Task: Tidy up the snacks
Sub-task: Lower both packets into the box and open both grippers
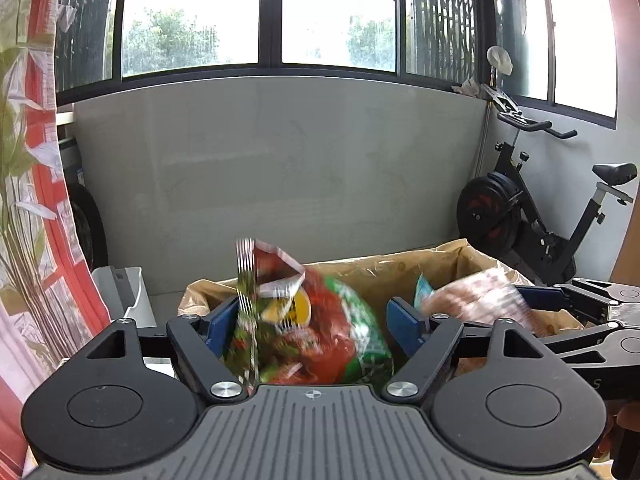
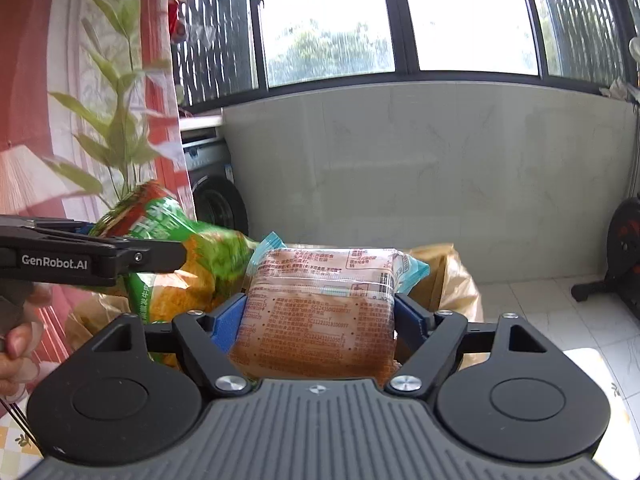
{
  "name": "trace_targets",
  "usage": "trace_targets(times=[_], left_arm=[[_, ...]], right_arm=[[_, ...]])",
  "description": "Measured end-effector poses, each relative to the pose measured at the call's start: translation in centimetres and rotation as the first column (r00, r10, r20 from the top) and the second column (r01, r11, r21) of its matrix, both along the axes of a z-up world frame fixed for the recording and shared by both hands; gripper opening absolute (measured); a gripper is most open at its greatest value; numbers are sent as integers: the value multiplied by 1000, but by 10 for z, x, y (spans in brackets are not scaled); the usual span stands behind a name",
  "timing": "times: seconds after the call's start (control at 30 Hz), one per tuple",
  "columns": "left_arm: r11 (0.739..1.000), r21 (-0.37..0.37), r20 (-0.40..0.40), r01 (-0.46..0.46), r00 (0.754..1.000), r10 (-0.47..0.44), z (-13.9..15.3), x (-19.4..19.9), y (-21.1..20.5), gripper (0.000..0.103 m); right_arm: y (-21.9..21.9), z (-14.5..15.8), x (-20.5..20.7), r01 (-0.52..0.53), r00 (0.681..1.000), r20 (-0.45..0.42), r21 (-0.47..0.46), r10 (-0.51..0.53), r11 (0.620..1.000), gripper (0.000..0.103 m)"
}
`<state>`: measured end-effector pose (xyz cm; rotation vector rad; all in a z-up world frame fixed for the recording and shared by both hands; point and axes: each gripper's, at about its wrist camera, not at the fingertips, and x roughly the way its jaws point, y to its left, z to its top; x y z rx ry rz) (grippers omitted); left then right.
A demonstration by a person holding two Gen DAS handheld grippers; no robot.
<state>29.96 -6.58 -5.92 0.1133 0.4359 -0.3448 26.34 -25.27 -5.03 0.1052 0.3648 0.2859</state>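
Observation:
In the left wrist view my left gripper (image 1: 310, 318) holds a blurred red and green snack bag (image 1: 320, 332) between its blue pads, above the open brown paper bag (image 1: 360, 272). In the right wrist view my right gripper (image 2: 320, 318) is shut on a clear pack of brown snacks (image 2: 316, 312) with a light blue end, above the same paper bag (image 2: 452, 276). The left gripper with the red and green bag (image 2: 176, 264) shows at the left of that view. The right gripper's pack (image 1: 476, 296) shows at the right of the left wrist view.
A grey low wall (image 1: 280, 180) under windows stands behind the paper bag. An exercise bike (image 1: 532, 216) is at the right. A red patterned curtain (image 1: 36, 200) hangs at the left. A white bin (image 1: 128, 296) and a black wheel (image 2: 220, 204) are on the floor at the left.

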Motion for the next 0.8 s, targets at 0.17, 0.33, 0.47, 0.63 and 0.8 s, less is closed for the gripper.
trace_targets(times=[0.17,0.33,0.47,0.63,0.8], left_arm=[[1000,-28,-11,-2,1000,2,1,0,12,88],[998,-55,-2,-26,1000,26,11,-15,35,88],[995,-82,9,-64,998,65,28,-38,56,88],[989,-101,38,-111,993,116,40,-76,87,88],[977,-116,38,-180,982,186,38,-120,118,88]], right_arm=[[-2,1,-2,19,1000,-6,1,-19,1000,81],[0,10,-14,13,1000,12,-1,-13,1000,81],[4,20,-32,-6,1000,24,-14,6,1000,81],[9,30,-63,-6,999,40,-17,7,1000,84],[15,26,-95,-33,999,21,-46,34,998,88]])
